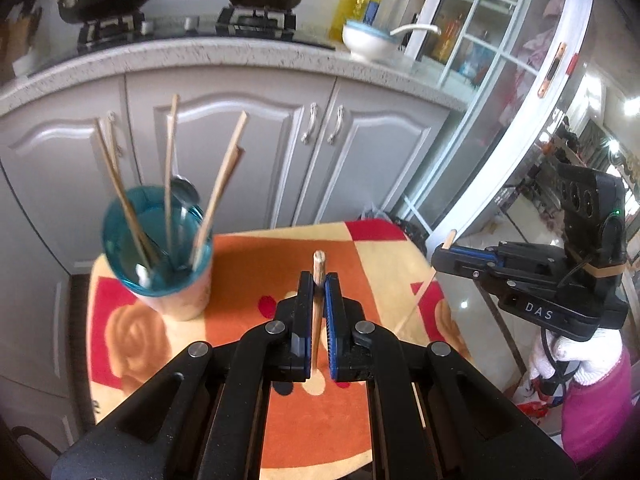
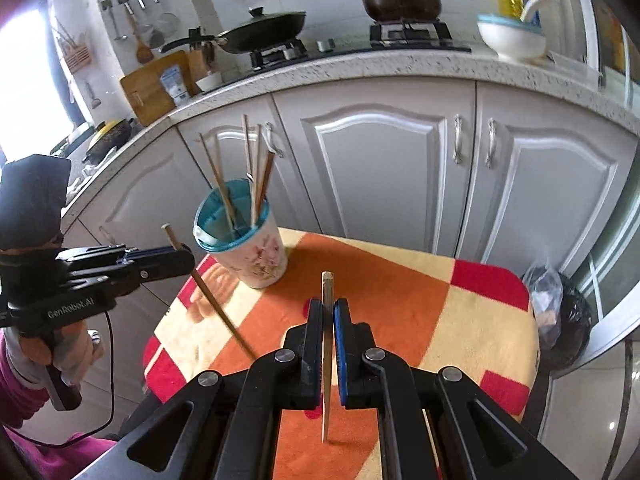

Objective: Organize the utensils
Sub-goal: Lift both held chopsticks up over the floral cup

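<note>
Now, in the left wrist view, the left gripper (image 1: 319, 280) is clamped on a brown chopstick (image 1: 318, 300), which stands nearly upright between the pads, its top a little above them. The cup (image 1: 160, 256) stands at the far left corner of the table (image 1: 248, 264), close to the edge, with several chopsticks (image 1: 218, 188) and a spoon (image 1: 184, 192) leaning out in all directions. The right gripper (image 1: 448, 254) is to the right, over the table's right edge, and holds a pale chopstick (image 1: 418, 296) tilted downward.

From the right wrist view, the right gripper (image 2: 329, 312) is closed on the pale chopstick (image 2: 327, 344), and its thin tip hangs just over the cloth. The left gripper (image 2: 180, 256) is to the left, near the cup (image 2: 244, 248), with its chopstick (image 2: 218, 304) slanted.

I think the risk is at the cup mouth: the leaning sticks leave only small gaps, so a new one may hit them or the rim and tip the cup off the near edge. Both grippers arriving together could also collide. The middle of the table is free, and there is open room above the cup, so coming from above, one after the other, seems safer.
</note>
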`<move>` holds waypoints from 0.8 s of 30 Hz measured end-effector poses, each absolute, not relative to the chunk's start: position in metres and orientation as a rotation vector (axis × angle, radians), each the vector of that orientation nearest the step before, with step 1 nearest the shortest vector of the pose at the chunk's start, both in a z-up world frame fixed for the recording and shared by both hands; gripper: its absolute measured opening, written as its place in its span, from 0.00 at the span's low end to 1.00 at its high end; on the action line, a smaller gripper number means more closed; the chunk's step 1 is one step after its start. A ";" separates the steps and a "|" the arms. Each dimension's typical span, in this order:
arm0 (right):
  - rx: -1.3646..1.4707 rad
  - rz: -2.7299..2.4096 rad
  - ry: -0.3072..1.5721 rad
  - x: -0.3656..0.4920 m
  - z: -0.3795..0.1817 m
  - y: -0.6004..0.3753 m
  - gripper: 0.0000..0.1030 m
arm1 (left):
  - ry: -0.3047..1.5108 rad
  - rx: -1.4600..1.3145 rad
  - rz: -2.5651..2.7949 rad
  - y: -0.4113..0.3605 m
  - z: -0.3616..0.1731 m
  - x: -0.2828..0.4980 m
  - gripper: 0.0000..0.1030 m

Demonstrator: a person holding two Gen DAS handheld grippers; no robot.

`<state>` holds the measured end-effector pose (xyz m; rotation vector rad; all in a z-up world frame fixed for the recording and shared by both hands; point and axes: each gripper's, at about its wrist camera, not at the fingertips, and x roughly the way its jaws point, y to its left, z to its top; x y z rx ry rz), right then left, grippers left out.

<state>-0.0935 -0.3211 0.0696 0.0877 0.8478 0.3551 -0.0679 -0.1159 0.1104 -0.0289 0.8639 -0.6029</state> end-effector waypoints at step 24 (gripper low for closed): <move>-0.034 0.500 0.614 -0.045 0.205 -0.224 0.05 | 0.620 -0.046 -0.423 -0.008 0.253 -0.036 0.04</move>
